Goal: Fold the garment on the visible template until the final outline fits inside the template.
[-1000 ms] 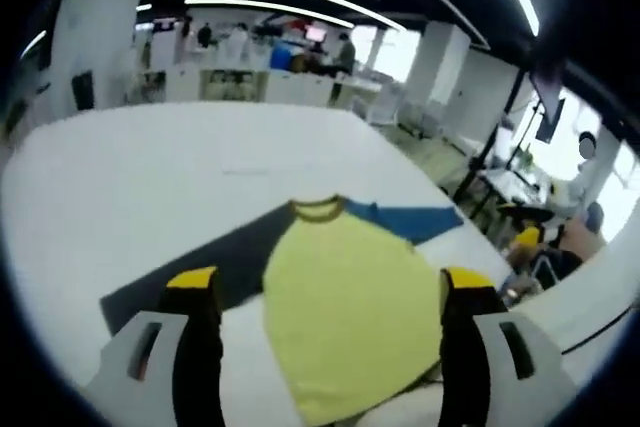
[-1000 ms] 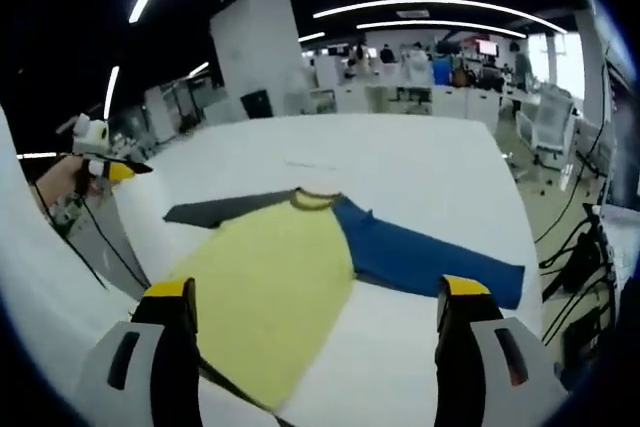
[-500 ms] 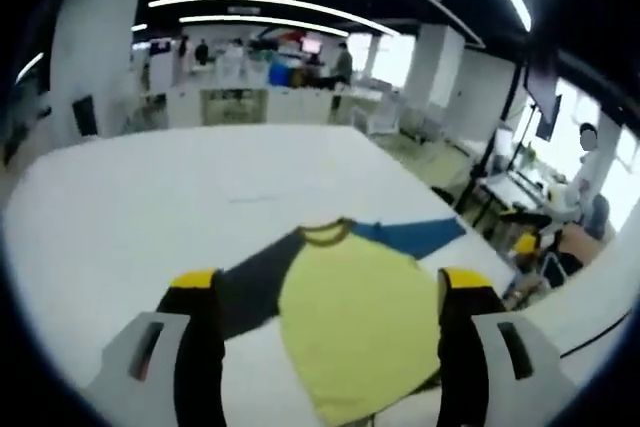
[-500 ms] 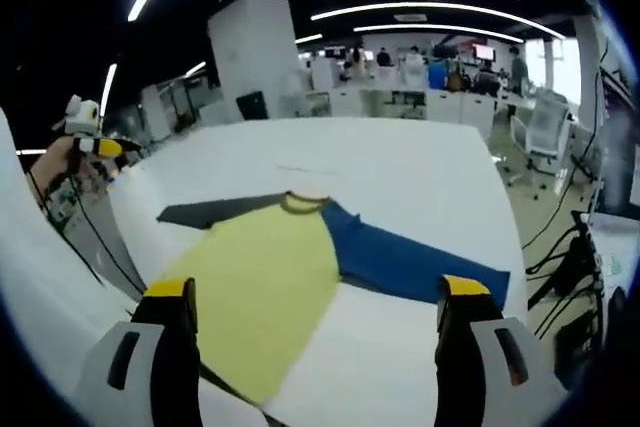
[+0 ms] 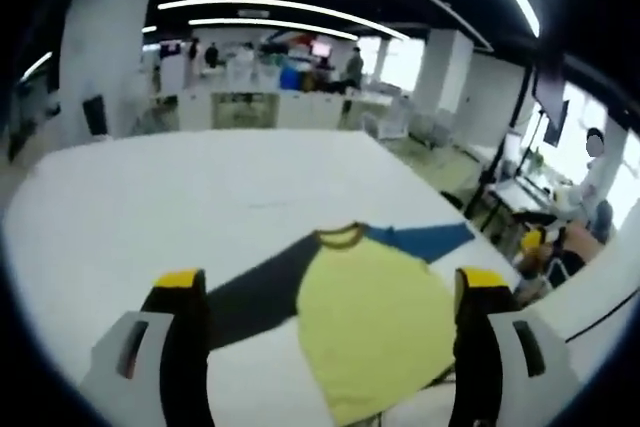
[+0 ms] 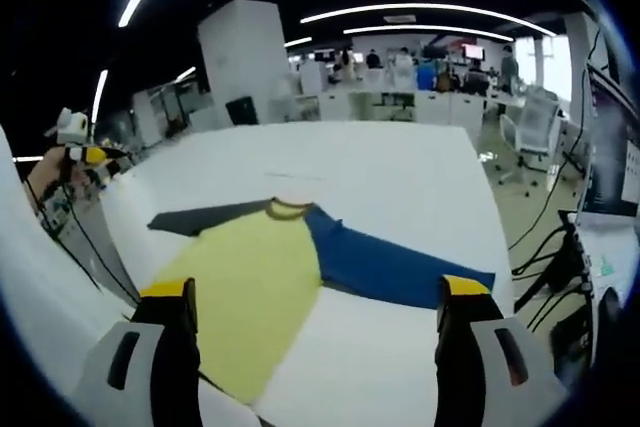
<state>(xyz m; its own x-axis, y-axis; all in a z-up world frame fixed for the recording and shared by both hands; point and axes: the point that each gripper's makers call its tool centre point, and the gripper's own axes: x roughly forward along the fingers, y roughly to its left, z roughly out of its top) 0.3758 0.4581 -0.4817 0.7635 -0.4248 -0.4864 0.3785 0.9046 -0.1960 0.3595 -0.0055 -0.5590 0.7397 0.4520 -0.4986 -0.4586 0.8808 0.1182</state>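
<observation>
both of my claws are spread wide and empty: the left claw hangs above the near hem of the garment, and the right claw hangs over the bare white surface with the garment lying ahead of it and to its left, well apart from its jaws

what worries me most is the template: i cannot make out any outline of it on the surface in either view, so i could fold neatly and still end up outside it. the second risk is height; from up here the fisheye bends everything, and coming down on a sleeve tip i might pinch only the top layer or drag the whole shirt across the smooth surface instead of lifting it. the hem sits close to the near edge of the surface in the left gripper view, so a careless tug toward me could slide it off

the garment itself lies flat and unfolded, a yellow body with an olive collar at the far end, a dark grey sleeve stretched out beyond my left claw's left jaw, and a blue sleeve reaching ahead of my right claw, between its jaws. it looks like thin cloth that will wrinkle and shift easily
</observation>
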